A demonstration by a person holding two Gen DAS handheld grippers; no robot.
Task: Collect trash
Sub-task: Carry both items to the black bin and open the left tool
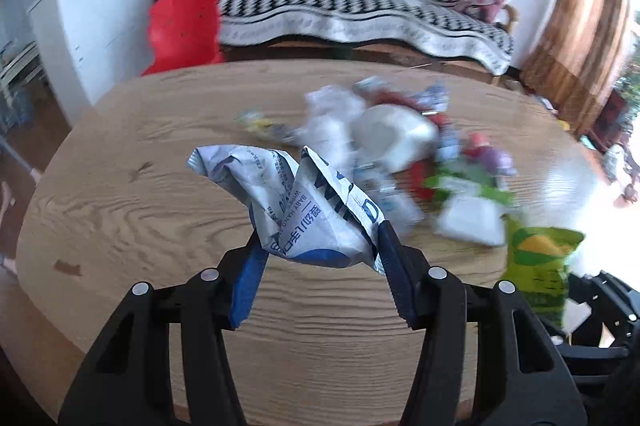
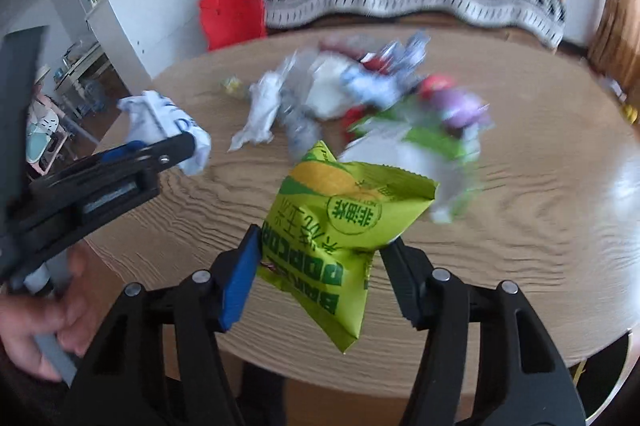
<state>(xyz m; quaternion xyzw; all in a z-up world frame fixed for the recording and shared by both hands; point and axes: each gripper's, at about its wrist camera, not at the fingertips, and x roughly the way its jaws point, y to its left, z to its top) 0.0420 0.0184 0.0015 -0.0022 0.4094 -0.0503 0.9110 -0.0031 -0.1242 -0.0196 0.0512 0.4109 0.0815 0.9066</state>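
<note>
Both tools loaded over my wooden bench (image 1: 120, 194).
Left tool (image 1: 320, 246) clamps a crumpled white-and-blue wipes wrapper (image 1: 304, 202); right tool (image 2: 324, 250) clamps a green popcorn bag (image 2: 340, 226); the blurred trash heap (image 2: 360, 98) beyond is indistinct.

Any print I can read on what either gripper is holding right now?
"POPCORN", upside down: green snack bag in the right gripper.
"BABY HAND", upside down: white-and-blue wipes pack in the left gripper.
Chinese characters on both: unread.
Pile wrappers: too blurred.

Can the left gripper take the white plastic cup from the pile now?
Probably not yet. The left gripper is already shut on the wipes packet, so its jaws are occupied. The white cup itself lies exposed on the table.
</note>
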